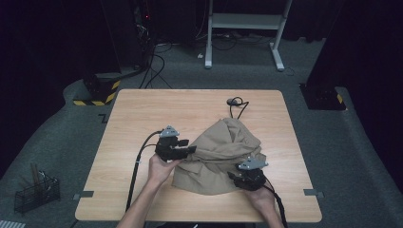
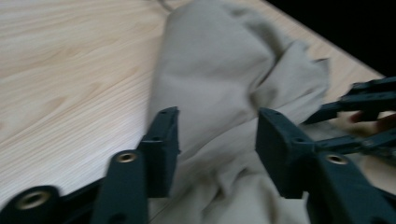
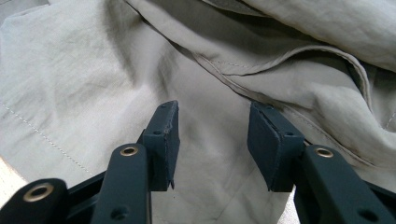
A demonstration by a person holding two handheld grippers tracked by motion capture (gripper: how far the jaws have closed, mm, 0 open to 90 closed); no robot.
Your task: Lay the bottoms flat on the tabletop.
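A person holds two black grippers over a crumpled beige garment lying on a light wooden table. The left gripper has its jaws spread wide, gripping nothing; soft, wrinkled cloth lies between and beyond them, and it meets the garment's left edge. The right gripper also stands wide open, empty, hovering over smooth woven fabric with stitched seams and folds, at the garment's near right corner. The heap sits right of the table's centre, between both grippers.
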